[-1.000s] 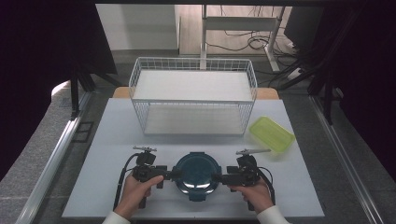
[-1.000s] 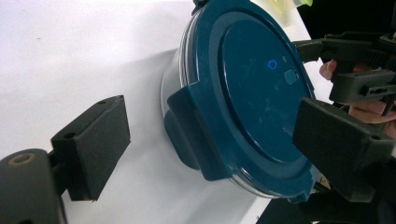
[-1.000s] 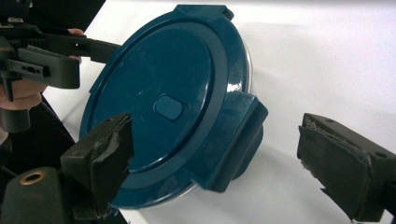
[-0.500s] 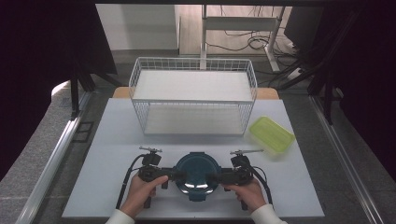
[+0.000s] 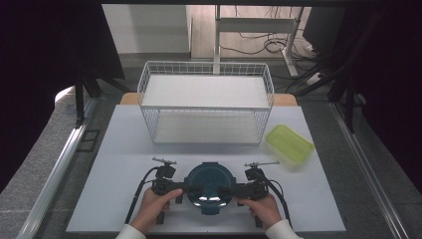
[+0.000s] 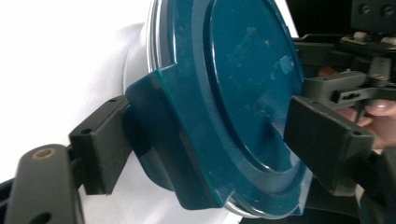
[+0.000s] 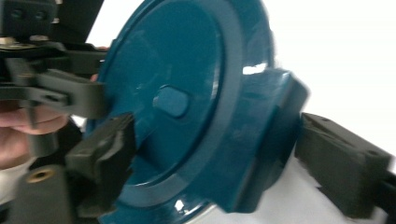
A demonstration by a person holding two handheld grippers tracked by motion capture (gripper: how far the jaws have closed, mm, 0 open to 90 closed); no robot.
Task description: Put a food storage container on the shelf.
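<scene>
Down at the near edge of the white table (image 5: 124, 149), a round container with a dark teal lid (image 5: 208, 184) sits between the two grippers, which come at it from opposite sides.

From the high view, the left gripper (image 5: 185, 189) reaches in from the container's left and the right gripper (image 5: 230, 190) from its right, each held by a hand (image 5: 152, 208) at the bottom of the frame (the other hand (image 5: 263, 209) mirrors it). A black cable loops back from each gripper toward the person.

The left gripper view shows the lid (image 6: 233, 102) close up, with one black jaw against the side latch tab and the other over the lid's top face. The jaws straddle the container's edge, spread wide; whether both press on it I cannot tell. A clear rim shows beneath the lid.

The right gripper view is a near mirror: the lid (image 7: 187, 107) sits between the jaws, one over its top face, the other just beside its latch tab with a narrow gap showing. This picture is slightly blurred.

Farther back, a white wire basket (image 5: 206, 102) with two levels stands in the middle of the table. A yellow-green tray (image 5: 289, 144) lies just to its right, well apart from the container.
</scene>
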